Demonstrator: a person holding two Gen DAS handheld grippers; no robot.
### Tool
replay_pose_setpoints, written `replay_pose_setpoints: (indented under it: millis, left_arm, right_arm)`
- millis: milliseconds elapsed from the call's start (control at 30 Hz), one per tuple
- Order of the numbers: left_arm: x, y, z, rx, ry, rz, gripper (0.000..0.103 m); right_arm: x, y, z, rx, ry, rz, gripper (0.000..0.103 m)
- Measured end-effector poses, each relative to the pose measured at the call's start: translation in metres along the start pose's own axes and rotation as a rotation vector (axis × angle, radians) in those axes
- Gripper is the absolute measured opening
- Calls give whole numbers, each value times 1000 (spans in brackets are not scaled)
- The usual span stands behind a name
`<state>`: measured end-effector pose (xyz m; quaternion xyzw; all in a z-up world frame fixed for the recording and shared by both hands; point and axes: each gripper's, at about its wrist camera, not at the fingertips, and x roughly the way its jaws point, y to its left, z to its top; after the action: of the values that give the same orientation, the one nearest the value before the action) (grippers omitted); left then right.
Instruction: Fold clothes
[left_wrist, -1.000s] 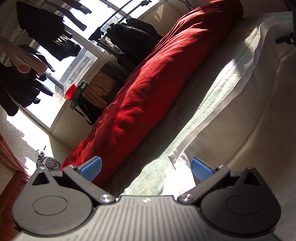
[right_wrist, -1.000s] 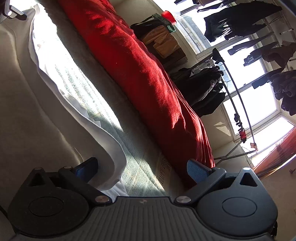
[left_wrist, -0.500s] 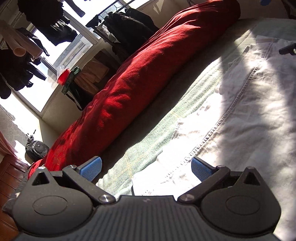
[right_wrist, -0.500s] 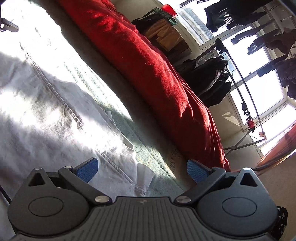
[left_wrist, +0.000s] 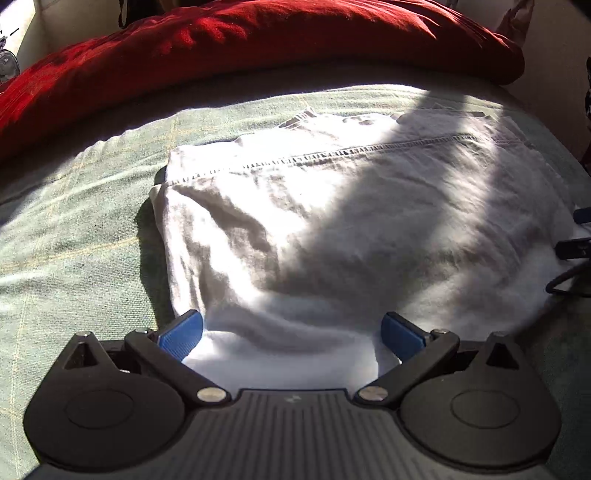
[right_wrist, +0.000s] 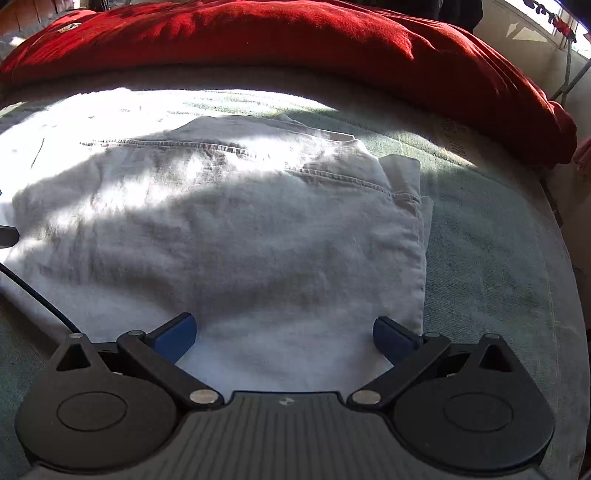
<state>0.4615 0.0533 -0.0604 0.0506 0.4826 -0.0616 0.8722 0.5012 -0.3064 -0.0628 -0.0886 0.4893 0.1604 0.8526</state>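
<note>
Light: harsh sun, blown glare on white garment (left_wrist: 332, 221) | broad shadows | fisheye-bent edges

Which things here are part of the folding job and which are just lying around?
Part of the job:
white garment, lying folded on the bed
left gripper, open
right gripper, open

Lying about:
red duvet along the far side
green bed cover underneath

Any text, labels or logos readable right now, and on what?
Dark print on the green bed cover, near the red blanket: too blurred to read.
Small pale patch on the red blanket: unreadable.
Small emblem on each tool's body: a mark, no letters.
White garment: no text visible.
</note>
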Motion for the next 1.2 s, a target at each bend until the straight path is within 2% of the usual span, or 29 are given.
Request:
replay_pose_setpoints:
  millis: [67, 133, 200, 300, 367, 500, 633, 733, 800, 867, 933, 1033, 1133, 1200]
  left_arm:
    - [-4, -3, -9, 27, 22, 23, 103]
    - [-7, 4, -14, -34, 69, 4, 103]
    - [-14, 13, -14, -90, 73, 6, 102]
    - [-31, 11, -5, -25, -16, 79, 102]
    - [-38, 8, 5, 14, -77, 87, 102]
    - [-25, 2, 27, 29, -130, 7, 102]
    - [-9, -1, 18, -2, -82, -52, 102]
    - [-7, 4, -7, -31, -13, -37, 102]
    - [-17, 4, -24, -19, -1, -17, 102]
    - [-26, 10, -31, -64, 14, -24, 102]
    - [-36, 15, -30, -91, -11, -8, 102]
    - [-47, 13, -16, -64, -99, 11, 102]
    - [-46, 5, -6, -36, -124, -67, 102]
    - [-39, -1, -8, -25, -88, -87, 102]
  right_arm:
    - [-5, -7, -16, 82, 35, 33, 103]
    - [-12, -7, -28, 94, 65, 35, 103]
    - [-18, -4, -37, 78, 94, 29, 103]
    - [-32, -4, -36, 76, 71, 30, 103]
    - [-41, -5, -28, 80, 17, 26, 103]
    - [-38, -3, -2, 44, -72, 21, 103]
    - [-17, 2, 15, 2, -100, 22, 103]
    - [-4, -3, 0, 45, -29, 31, 103]
    - [-7, -6, -18, 78, -13, 38, 103]
    - [-13, -8, -27, 99, 0, 37, 103]
    - [-19, -8, -32, 113, 13, 32, 103]
    - [-29, -1, -25, 109, -27, 21, 103]
    - [-32, 14, -12, 51, -81, 34, 103]
    - [-28, 23, -6, 28, -84, 47, 103]
